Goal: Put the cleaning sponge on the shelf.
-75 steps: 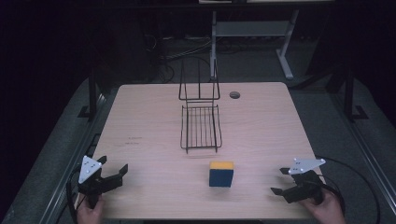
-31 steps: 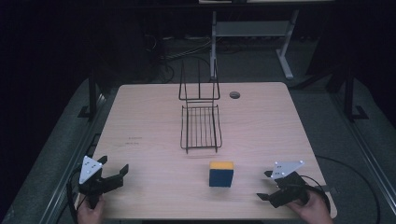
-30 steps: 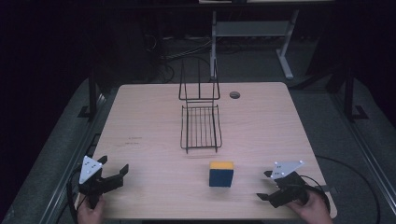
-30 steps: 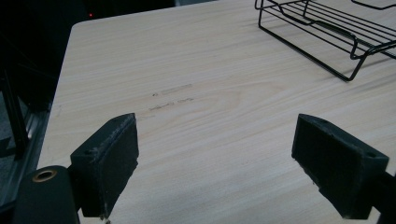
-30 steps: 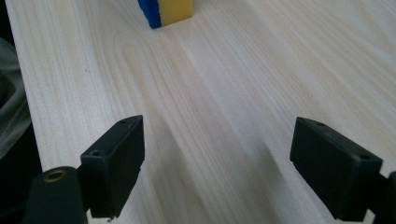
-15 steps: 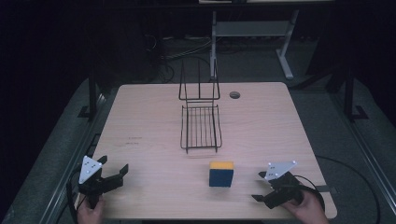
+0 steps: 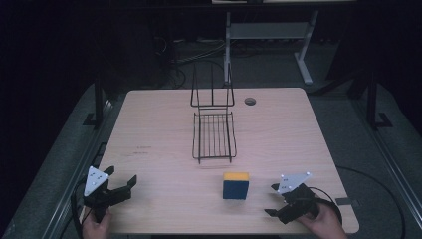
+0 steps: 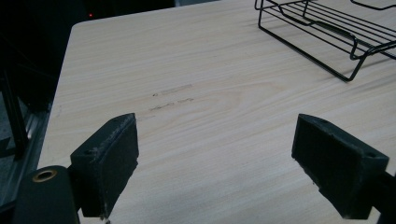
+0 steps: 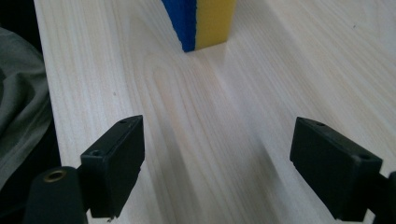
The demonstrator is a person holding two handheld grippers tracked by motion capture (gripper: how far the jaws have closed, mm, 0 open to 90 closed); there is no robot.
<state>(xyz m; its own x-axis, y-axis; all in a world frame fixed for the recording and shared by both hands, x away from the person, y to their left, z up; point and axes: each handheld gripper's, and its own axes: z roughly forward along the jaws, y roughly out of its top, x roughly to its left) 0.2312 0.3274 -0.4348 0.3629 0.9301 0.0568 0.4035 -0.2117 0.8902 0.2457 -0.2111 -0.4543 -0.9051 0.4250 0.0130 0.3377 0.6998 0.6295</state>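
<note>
While the left gripper (image 7: 119, 186) waits spread at lower left, the right gripper (image 7: 275, 199), jaws wide and empty, points at the blue-and-yellow sponge block (image 7: 235, 185) lower centre, below the wire rack (image 7: 214, 135); seemingly approaching, next closing in to straddle it

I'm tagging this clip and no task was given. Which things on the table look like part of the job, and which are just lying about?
Likely part of the job:
- blue and yellow block, which the open right gripper points at
- black wire rack, a possible place for it
- left gripper, open, waiting

Just there:
- round hole in the table
- faint marks on the wood
</note>
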